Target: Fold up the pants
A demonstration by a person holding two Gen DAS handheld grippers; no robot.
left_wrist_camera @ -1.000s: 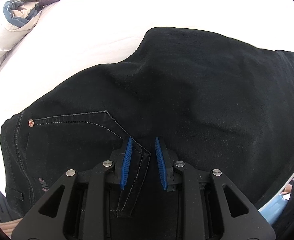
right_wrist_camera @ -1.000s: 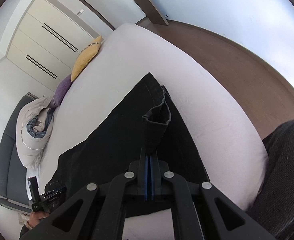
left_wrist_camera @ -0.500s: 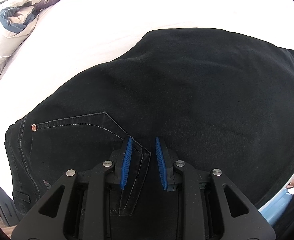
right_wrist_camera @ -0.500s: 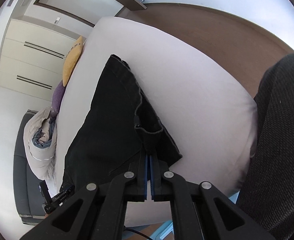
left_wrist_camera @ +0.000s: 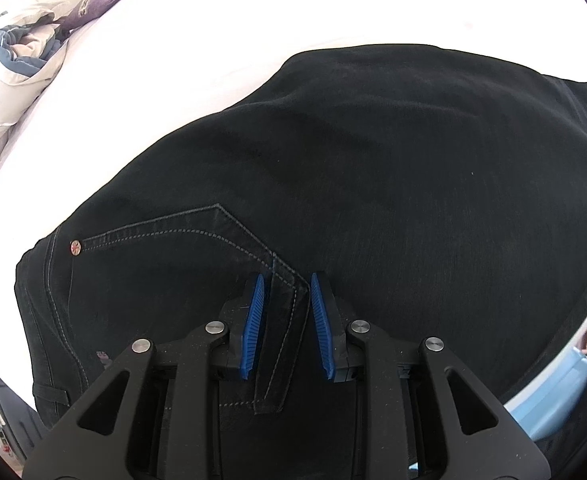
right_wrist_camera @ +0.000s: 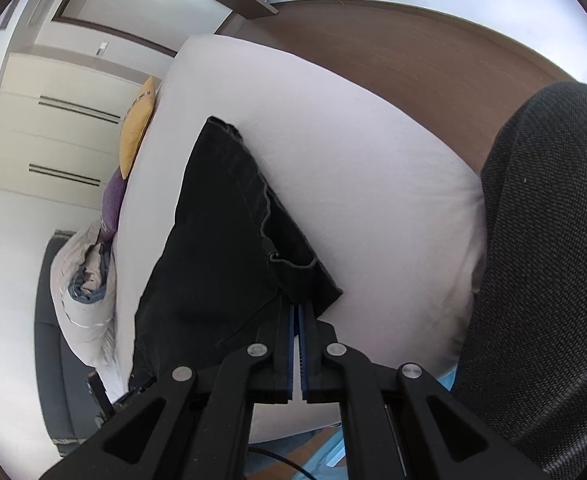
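Closest in the left wrist view, the left black two-finger gripper with ribbed blue pads [left_wrist_camera: 284, 298] stands partly open, its pads set either side of a stitched fly flap of the black denim pants [left_wrist_camera: 333, 184]; the pads do not press the cloth, so it holds nothing. Closest in the right wrist view, the right black two-finger gripper with blue pads [right_wrist_camera: 296, 309] has its fingers drawn together with only a thin slit between them, pinching a hem corner of the same black denim pants [right_wrist_camera: 221, 248]. The pants lie spread flat on the white bed sheet [left_wrist_camera: 253, 32], with a small copper rivet [left_wrist_camera: 75, 247] at a pocket corner to the left of the left gripper. In the right wrist view the pants stretch away from the gripper along the bed sheet [right_wrist_camera: 353, 184], with one hem curled up just beyond the fingers. To the right, a dark grey woven trouser leg [right_wrist_camera: 549, 264] of the person stands beside the bed. Farther off, at the head of the bed, lie a crumpled white and blue duvet [right_wrist_camera: 87, 292], a purple cushion [right_wrist_camera: 112, 200] and a yellow cushion [right_wrist_camera: 135, 132]. Beyond them are cream wardrobe doors [right_wrist_camera: 53, 132], and brown wooden flooring [right_wrist_camera: 433, 60] runs past the bed.
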